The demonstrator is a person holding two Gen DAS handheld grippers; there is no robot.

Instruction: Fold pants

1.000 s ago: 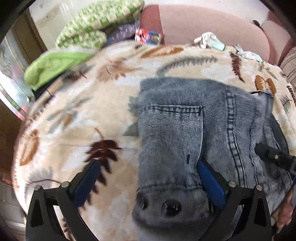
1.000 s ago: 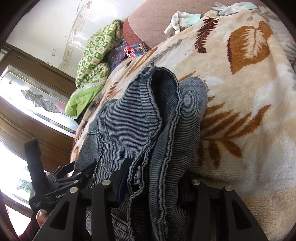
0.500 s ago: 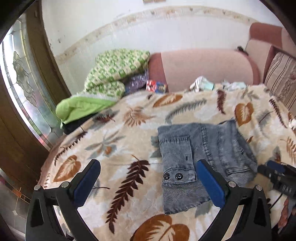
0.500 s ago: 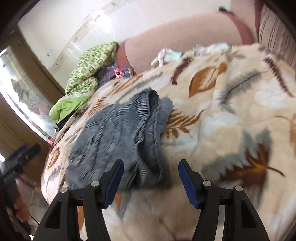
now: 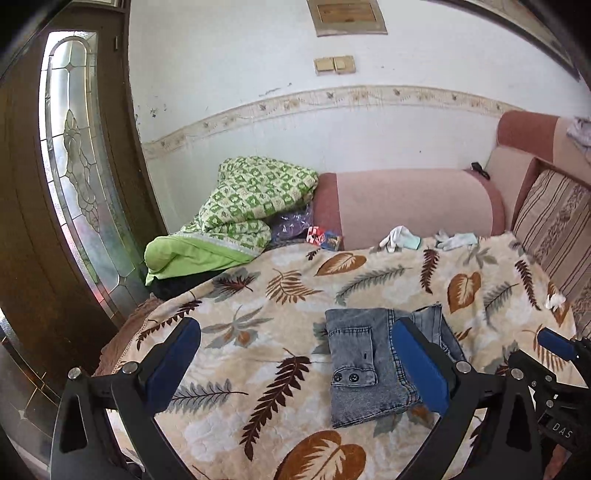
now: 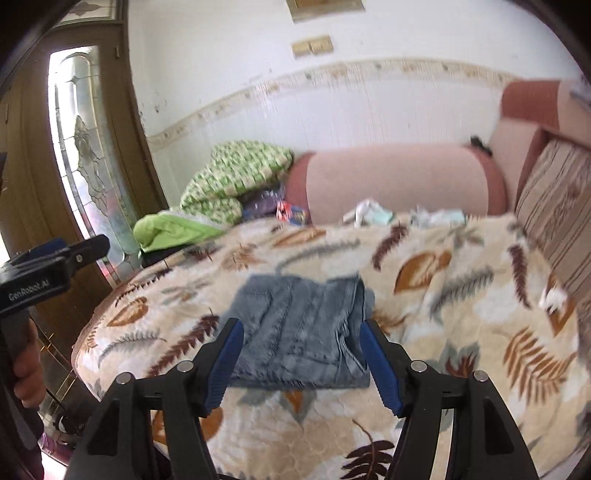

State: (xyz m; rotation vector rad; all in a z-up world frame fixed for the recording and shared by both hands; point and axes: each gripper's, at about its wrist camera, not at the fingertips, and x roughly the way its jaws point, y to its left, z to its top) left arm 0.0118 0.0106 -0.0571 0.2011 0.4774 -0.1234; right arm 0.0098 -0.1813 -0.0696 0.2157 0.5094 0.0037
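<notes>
Pants [image 5: 373, 363] — grey denim, folded into a compact rectangle, lying flat on the leaf-print blanket [image 5: 258, 321] near its front edge — folding apparently complete; left hand-held gripper [image 5: 295, 365] wide and empty, right hand-held gripper [image 6: 301, 363] just opened, nothing between its jaws.

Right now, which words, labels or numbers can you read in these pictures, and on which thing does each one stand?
"GenRobot.AI": on the left gripper body, in the right wrist view.
"DAS": partial letters on the right gripper body, cut off at the frame edge.
Small colourful packet by the sofa: print too small to read.
Wall plaque: unreadable.
</notes>
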